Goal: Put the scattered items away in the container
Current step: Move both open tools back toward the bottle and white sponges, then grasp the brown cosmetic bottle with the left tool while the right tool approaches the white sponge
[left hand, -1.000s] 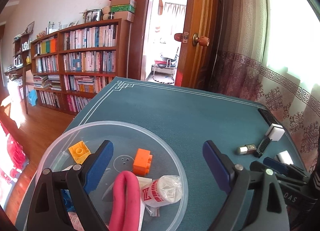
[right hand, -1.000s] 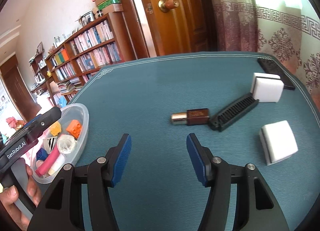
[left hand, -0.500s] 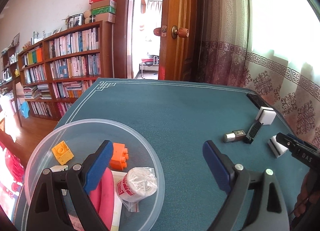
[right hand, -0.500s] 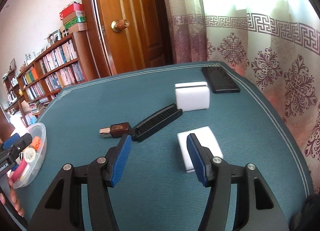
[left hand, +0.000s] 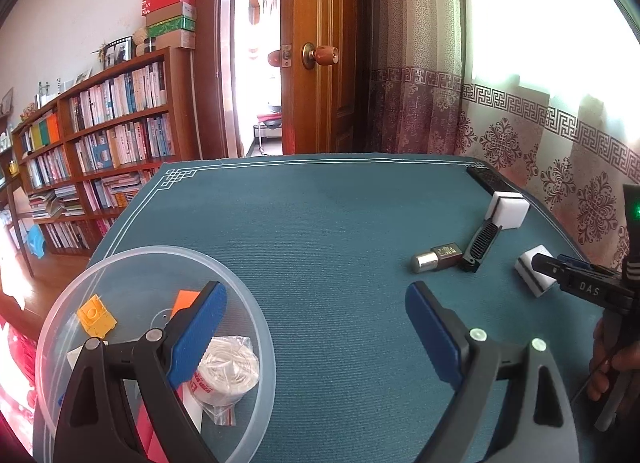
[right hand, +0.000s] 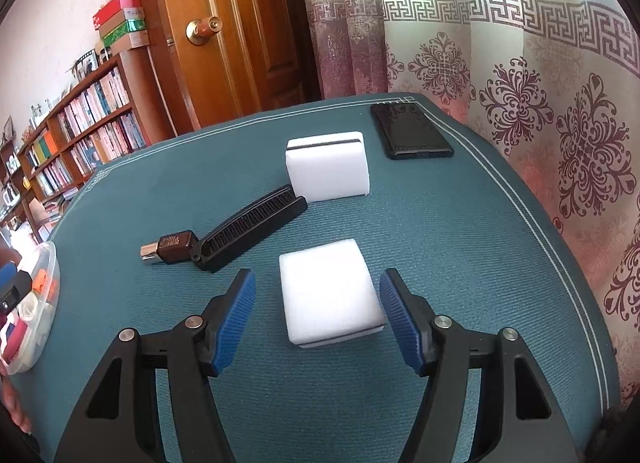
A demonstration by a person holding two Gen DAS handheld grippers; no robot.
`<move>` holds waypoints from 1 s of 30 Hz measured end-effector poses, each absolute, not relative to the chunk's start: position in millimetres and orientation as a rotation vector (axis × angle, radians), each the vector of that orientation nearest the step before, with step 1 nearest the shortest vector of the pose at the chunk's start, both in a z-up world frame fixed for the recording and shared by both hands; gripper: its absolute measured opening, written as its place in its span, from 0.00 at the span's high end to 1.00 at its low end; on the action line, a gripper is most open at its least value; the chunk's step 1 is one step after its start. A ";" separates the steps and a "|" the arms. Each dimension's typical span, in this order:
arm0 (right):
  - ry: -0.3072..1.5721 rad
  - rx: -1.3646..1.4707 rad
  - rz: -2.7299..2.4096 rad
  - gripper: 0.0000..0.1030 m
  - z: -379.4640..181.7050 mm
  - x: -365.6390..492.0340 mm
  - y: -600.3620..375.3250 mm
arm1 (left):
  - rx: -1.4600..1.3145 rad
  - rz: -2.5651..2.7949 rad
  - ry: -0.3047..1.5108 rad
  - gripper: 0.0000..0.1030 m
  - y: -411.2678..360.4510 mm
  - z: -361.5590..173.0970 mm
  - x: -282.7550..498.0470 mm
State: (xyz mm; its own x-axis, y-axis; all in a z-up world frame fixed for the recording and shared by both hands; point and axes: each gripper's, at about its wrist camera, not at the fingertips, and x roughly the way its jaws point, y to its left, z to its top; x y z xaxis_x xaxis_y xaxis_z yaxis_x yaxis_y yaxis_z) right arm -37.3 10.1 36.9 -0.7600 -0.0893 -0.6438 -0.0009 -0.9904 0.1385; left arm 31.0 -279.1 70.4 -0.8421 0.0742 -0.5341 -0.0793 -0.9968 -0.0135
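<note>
Right gripper [right hand: 318, 321] wide open w/ white rectangular foam sponge [right hand: 329, 290] btwn its fingers, untouched – left gripper [left hand: 316, 335] wide open, empty, beside clear round plastic container [left hand: 244, 299].

The right gripper [right hand: 318, 313] and the left gripper [left hand: 316, 337] each hold their 2 blue-padded fingers [right hand: 236, 317] spread wide apart, gripping nothing.

Teal table mat [right hand: 460, 223] with white border, black phone [right hand: 410, 131] near far corner, wooden door [left hand: 324, 47] ajar, bookshelf [left hand: 100, 143], patterned curtain [right hand: 520, 75]
</note>
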 end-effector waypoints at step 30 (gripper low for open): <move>-0.370 1.131 -2.825 0.34 23.3 -43.0 33.5 | -1.127 2.599 0.438 0.09 -163.2 16.4 -90.2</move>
State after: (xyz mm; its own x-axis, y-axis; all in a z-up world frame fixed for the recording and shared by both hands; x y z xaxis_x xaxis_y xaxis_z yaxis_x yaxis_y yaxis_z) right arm -43.0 33.5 23.3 -0.7251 -0.1594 -0.6699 -0.0185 -0.9680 0.2503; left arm -90.2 -163.2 16.4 -0.6592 0.1280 -0.7410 -0.3639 -0.9166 0.1655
